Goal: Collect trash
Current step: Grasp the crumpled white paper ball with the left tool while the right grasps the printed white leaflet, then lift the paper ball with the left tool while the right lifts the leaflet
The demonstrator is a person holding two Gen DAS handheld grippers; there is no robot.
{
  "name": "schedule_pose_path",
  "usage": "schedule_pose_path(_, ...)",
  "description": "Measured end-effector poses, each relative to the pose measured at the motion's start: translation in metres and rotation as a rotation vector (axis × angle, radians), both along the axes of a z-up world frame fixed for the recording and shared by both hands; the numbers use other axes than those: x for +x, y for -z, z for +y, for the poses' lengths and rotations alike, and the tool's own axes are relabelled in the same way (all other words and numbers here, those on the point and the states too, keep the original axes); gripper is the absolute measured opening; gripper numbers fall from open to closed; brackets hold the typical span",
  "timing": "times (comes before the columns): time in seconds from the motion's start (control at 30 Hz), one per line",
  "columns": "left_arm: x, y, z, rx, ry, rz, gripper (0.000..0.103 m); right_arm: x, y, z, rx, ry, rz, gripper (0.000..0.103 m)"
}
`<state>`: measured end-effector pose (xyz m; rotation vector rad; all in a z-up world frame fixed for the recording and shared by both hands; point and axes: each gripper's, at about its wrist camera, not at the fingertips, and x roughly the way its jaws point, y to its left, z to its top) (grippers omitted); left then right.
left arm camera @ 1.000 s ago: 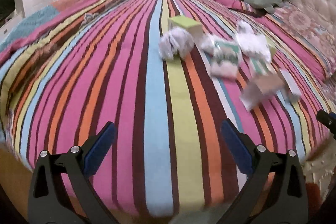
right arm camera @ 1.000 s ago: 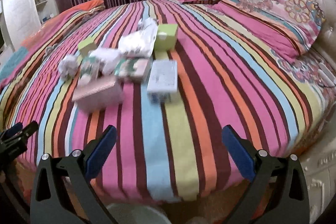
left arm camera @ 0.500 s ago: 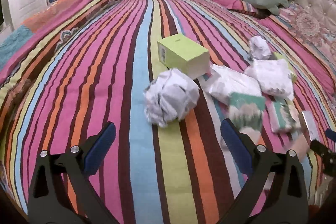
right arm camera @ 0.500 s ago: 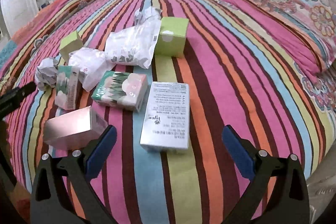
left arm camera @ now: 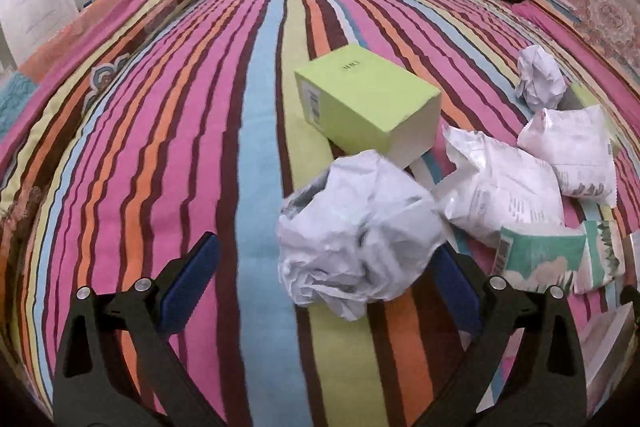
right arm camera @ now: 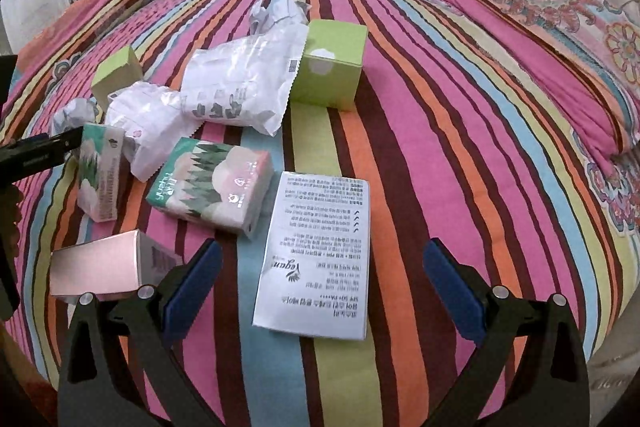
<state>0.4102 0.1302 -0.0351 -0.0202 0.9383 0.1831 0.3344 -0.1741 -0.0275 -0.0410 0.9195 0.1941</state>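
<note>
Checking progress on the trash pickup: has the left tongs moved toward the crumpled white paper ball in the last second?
Yes. The left tongs, open, has advanced up the striped bedspread; the crumpled white paper ball now sits between its fingers.

Trash lay clustered on the striped bed (right arm camera: pixel 440 131): a crumpled paper ball (left arm camera: pixel 356 239), green box (left arm camera: pixel 368 103) behind it, white wrappers (right arm camera: pixel 240 87), tissue packs (right arm camera: pixel 212 187), a printed white box (right arm camera: pixel 320 259) and pink box (right arm camera: pixel 100 267).

left gripper (left arm camera: pixel 324 275) spread wide at the frame's bottom, crumpled paper ball (left arm camera: pixel 356 231) between its fingers, green box (left arm camera: pixel 368 107) just behind at centre, on striped bedspread (left arm camera: pixel 160 107)
</note>
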Motion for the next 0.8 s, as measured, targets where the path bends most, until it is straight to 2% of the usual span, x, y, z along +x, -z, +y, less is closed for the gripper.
schedule_pose_path(0.17,0.01,0.021,-0.004,0.002,-0.021,0.112,0.097,0.006,0.006,-0.005,0.009,0.016,0.032,0.082)
schedule_pose_path(0.23,0.007,0.02,-0.001,-0.017,-0.032,0.094,0.097,0.007,0.008,-0.005,0.003,0.013,0.044,0.068)
schedule_pose_path(0.3,0.007,0.021,0.001,-0.036,-0.03,0.099,0.097,0.008,0.01,-0.007,0.001,0.004,0.052,0.061)
schedule_pose_path(0.33,0.006,0.02,0.001,-0.038,-0.024,0.103,0.09,0.008,0.01,-0.007,0.004,0.002,0.049,0.057)
schedule_pose_path(0.37,0.007,0.019,0.001,-0.05,-0.011,0.107,0.074,0.006,0.01,-0.008,0.01,-0.002,0.05,0.05)
schedule_pose_path(0.4,0.007,0.017,0.002,-0.069,-0.004,0.1,0.064,0.005,0.01,-0.008,0.018,-0.004,0.054,0.046)
schedule_pose_path(0.43,0.007,0.014,0.002,-0.078,-0.005,0.092,0.04,0.005,0.009,-0.009,0.02,-0.002,0.055,0.046)
schedule_pose_path(0.47,0.008,0.01,0.003,-0.073,-0.02,0.09,0.029,0.004,0.008,-0.01,0.027,0.0,0.06,0.046)
schedule_pose_path(0.57,0.012,0.003,0.007,-0.125,-0.019,0.087,0.026,0.002,0.008,-0.012,0.042,0.004,0.07,0.046)
schedule_pose_path(0.67,0.009,-0.003,0.006,-0.107,-0.004,0.072,0.025,-0.001,0.007,-0.015,0.058,0.012,0.073,0.046)
schedule_pose_path(0.73,0.008,-0.005,0.006,-0.096,0.003,0.072,0.016,-0.003,0.007,-0.016,0.056,0.014,0.069,0.046)
schedule_pose_path(0.8,0.006,-0.006,0.006,-0.113,0.009,0.075,0.015,-0.004,0.008,-0.018,0.068,0.017,0.074,0.046)
